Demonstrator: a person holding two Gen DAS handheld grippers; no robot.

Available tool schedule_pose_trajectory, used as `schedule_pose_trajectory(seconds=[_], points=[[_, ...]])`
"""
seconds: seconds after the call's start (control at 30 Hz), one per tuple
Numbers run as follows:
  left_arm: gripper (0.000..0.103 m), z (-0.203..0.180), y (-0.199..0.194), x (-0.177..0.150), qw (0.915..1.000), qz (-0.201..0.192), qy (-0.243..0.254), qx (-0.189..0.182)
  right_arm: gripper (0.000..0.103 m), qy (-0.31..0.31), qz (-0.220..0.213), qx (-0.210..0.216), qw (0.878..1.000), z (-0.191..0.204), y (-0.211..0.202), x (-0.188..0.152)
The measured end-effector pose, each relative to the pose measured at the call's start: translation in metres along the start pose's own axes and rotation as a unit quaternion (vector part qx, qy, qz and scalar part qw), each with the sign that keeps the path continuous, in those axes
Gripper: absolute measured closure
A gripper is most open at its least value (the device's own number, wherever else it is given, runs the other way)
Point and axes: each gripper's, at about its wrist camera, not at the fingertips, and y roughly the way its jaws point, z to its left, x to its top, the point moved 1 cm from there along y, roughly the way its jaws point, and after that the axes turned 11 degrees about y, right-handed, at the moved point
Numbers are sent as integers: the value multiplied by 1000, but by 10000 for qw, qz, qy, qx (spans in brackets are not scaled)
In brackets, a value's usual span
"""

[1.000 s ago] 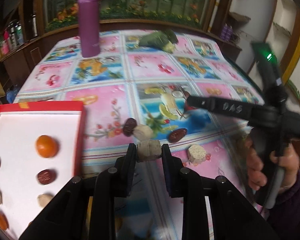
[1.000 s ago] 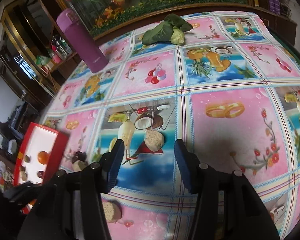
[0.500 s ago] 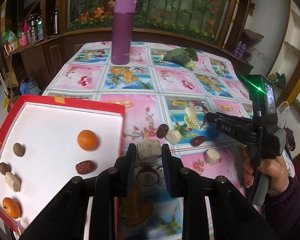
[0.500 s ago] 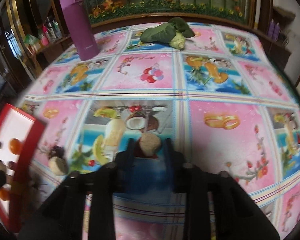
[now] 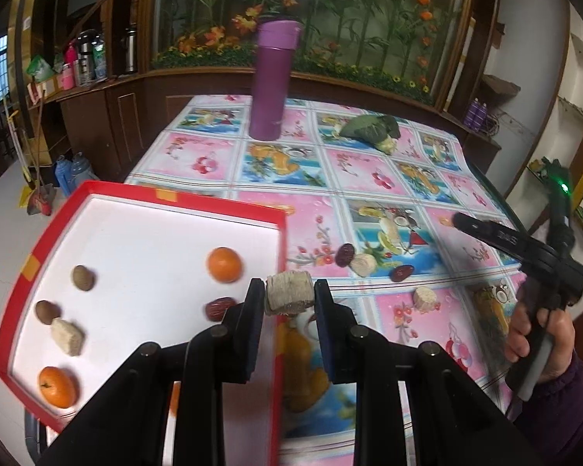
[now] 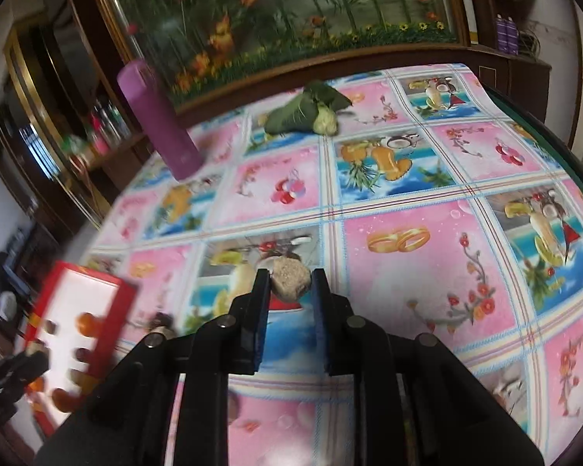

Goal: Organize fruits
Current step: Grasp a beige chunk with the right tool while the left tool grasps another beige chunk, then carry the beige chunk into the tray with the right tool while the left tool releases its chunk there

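My left gripper [image 5: 289, 297] is shut on a beige fruit chunk [image 5: 289, 295], held above the right edge of the red tray [image 5: 280, 233]. The tray's white floor holds two oranges [image 5: 224, 264], a red date [image 5: 218, 308], two brown nuts [image 5: 83, 277] and a beige chunk [image 5: 67, 337]. My right gripper [image 6: 289, 285] is shut on another beige chunk [image 6: 289, 277], lifted over the tablecloth; it also shows in the left wrist view [image 5: 486, 233]. Two dates [image 5: 345, 254], and two beige chunks [image 5: 363, 264] lie on the cloth.
A tall purple flask [image 5: 273, 81] stands at the table's far side, with a leafy green vegetable [image 5: 373, 130] to its right. The red tray [image 6: 81, 310] lies left in the right wrist view. Wooden cabinets surround the table.
My left gripper has carried its chunk left, up and over the tray's edge. My right gripper has shut on its chunk and lifted it off the cloth.
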Motion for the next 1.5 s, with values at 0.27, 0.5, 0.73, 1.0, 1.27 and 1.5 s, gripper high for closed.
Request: schedule_pose_trajectory(seconds=[0.27, 0.5, 0.73, 1.0, 1.27, 1.5], points=[[78, 34, -14, -11, 9992, -104, -284, 245, 80, -81, 55, 217, 9997, 21, -10, -19], [78, 67, -22, -20, 9976, -126, -527, 441, 80, -455, 245, 494, 9974, 64, -10, -42], [78, 93, -22, -30, 9957, -23, -670, 637, 80, -951, 522, 744, 9913, 112, -1, -67], [78, 112, -10, -10, 9949, 55, -406, 919, 80, -1448, 901, 1059, 9796, 173, 24, -80], [79, 159, 19, 8, 9906, 514, -377, 1207, 80, -1754, 1460, 1372, 9639, 221, 55, -95], [79, 183, 46, 16, 9893, 958, -211, 1084, 80, -1886, 1832, 1328, 9556, 251, 86, -115]])
